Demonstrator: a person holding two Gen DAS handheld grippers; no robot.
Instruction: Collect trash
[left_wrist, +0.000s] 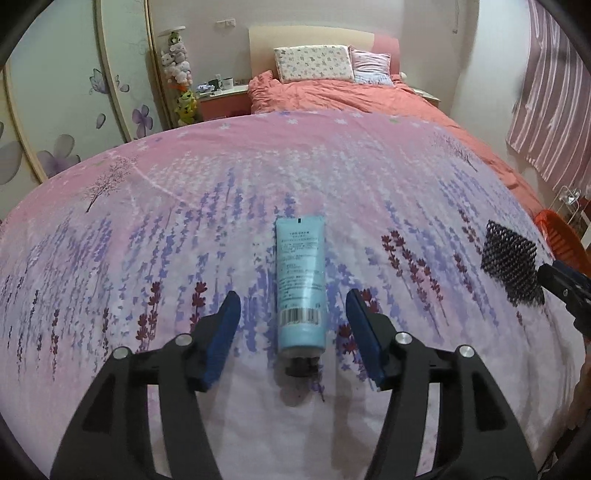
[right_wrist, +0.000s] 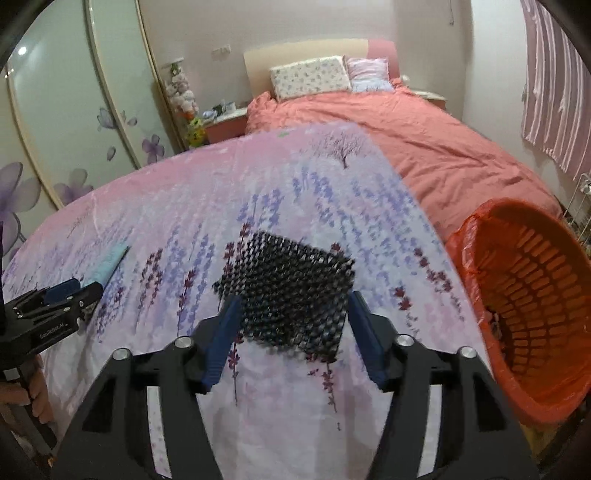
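Bed (left_wrist: 147, 206); tube (left_wrist: 300, 280); black mesh (left_wrist: 511, 262).

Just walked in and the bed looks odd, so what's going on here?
A person is clearing trash off the bed with two handheld grippers. The left gripper stands open around a blue tube; the right gripper stands open around a black mesh piece. Neither is gripped. An orange basket waits beside the bed.

Blue tube (left_wrist: 301, 280) and black mesh (right_wrist: 286, 297) lie apart on bedspread (left_wrist: 147, 221).
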